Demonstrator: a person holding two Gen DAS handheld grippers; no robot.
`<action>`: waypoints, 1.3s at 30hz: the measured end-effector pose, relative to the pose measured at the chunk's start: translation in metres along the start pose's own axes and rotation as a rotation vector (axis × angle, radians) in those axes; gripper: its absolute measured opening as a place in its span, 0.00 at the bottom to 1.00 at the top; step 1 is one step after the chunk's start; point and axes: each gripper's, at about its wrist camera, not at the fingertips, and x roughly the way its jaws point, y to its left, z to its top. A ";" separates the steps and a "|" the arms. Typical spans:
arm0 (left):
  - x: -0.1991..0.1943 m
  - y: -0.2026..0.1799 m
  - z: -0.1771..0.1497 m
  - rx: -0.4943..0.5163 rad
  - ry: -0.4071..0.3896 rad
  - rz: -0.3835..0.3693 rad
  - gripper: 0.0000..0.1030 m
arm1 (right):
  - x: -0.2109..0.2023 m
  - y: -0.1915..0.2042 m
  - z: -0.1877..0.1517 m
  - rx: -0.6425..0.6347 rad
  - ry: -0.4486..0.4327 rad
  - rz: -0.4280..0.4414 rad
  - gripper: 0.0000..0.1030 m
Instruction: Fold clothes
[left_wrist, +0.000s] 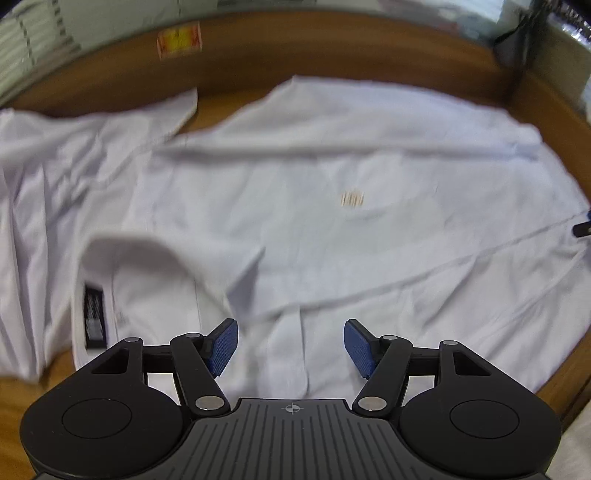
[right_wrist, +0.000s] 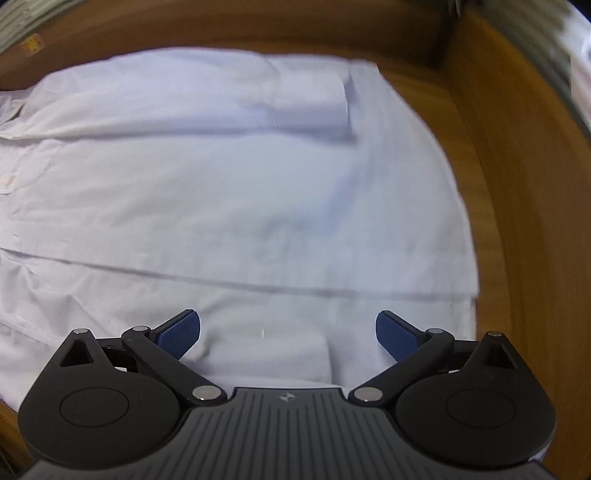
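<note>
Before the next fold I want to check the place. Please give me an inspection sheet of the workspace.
Surface: brown wooden table, raised edge at the back.
Job's things: white shirt spread flat, collar with black label near the left claw; one sleeve folded over the body.
Clutter: yellow-red sticker on the back edge.
Grippers: left claw and right claw open, above the shirt, holding nothing.
Cables: nothing seen.
Surroundings: blurred, cannot tell.
</note>
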 end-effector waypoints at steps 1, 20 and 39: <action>-0.002 0.001 0.004 0.002 -0.008 -0.003 0.65 | -0.004 -0.001 0.008 -0.015 -0.017 0.006 0.99; 0.104 0.033 0.186 -0.154 -0.006 -0.173 0.54 | 0.020 -0.019 0.187 -0.309 -0.149 0.066 0.99; 0.104 0.060 0.109 -0.271 -0.102 0.026 0.30 | 0.099 0.164 0.291 -0.313 -0.183 0.590 0.49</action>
